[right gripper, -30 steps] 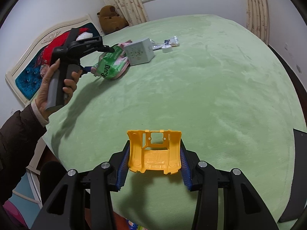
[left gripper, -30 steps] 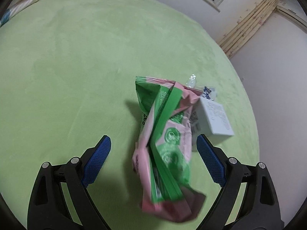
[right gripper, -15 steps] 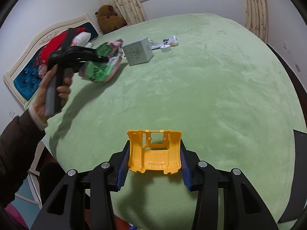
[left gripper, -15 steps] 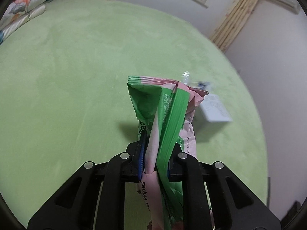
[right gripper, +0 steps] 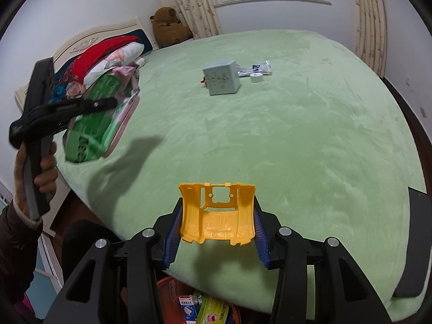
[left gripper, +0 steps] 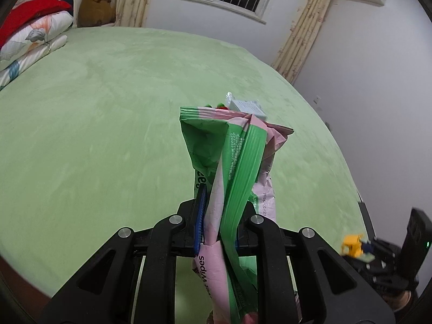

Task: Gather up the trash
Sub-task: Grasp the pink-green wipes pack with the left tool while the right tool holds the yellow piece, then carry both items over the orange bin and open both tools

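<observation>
My left gripper [left gripper: 216, 224] is shut on a pink and green wipes packet [left gripper: 235, 162] and holds it in the air above the green bed; the same packet [right gripper: 102, 118] and the left gripper [right gripper: 108, 104] show at the left of the right wrist view. My right gripper [right gripper: 216, 232] is shut on a yellow plastic piece [right gripper: 217, 216] near the bed's front edge. A pale grey box [right gripper: 222, 81], a foil wrapper [right gripper: 253, 68] and a small white roll [right gripper: 256, 77] lie on the bed farther back.
The green bed cover [right gripper: 297, 135] fills both views. An orange bin [right gripper: 205, 305] with trash sits below the right gripper. Pillows and a red blanket [right gripper: 108, 51] lie by the headboard, with a brown teddy bear [right gripper: 168, 27] behind. A dark object [right gripper: 415, 245] lies at the bed's right edge.
My left gripper closed on the wipes packet, lifted it off the bed and carried it away from the grey box toward the bed's edge. The right gripper held still with the yellow piece.
</observation>
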`<state>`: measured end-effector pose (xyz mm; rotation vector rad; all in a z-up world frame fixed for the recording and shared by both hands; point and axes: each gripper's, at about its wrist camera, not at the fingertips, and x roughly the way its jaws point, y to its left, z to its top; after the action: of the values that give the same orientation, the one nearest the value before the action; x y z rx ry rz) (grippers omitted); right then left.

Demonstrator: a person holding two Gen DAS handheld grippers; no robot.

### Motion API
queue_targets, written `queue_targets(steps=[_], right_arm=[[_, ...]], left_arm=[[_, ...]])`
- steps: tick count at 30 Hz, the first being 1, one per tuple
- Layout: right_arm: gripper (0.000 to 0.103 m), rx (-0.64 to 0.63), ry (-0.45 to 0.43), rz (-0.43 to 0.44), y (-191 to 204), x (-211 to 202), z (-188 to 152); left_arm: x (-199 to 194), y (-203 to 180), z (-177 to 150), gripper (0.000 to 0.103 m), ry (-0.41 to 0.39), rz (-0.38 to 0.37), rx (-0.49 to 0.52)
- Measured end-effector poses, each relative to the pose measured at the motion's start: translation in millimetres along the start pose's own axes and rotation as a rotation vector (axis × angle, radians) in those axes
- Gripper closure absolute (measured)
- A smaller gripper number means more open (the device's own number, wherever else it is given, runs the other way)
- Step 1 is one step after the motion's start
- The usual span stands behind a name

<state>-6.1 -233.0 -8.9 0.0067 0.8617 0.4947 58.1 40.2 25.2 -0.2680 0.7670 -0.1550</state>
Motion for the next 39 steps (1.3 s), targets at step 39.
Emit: queue_targets(steps=[39], right_arm=[[0.057,-0.179,0.543,0.074,50,55,-205]], left_arm=[[65,-47,-277,0.088,0.634,0.085,0.364]])
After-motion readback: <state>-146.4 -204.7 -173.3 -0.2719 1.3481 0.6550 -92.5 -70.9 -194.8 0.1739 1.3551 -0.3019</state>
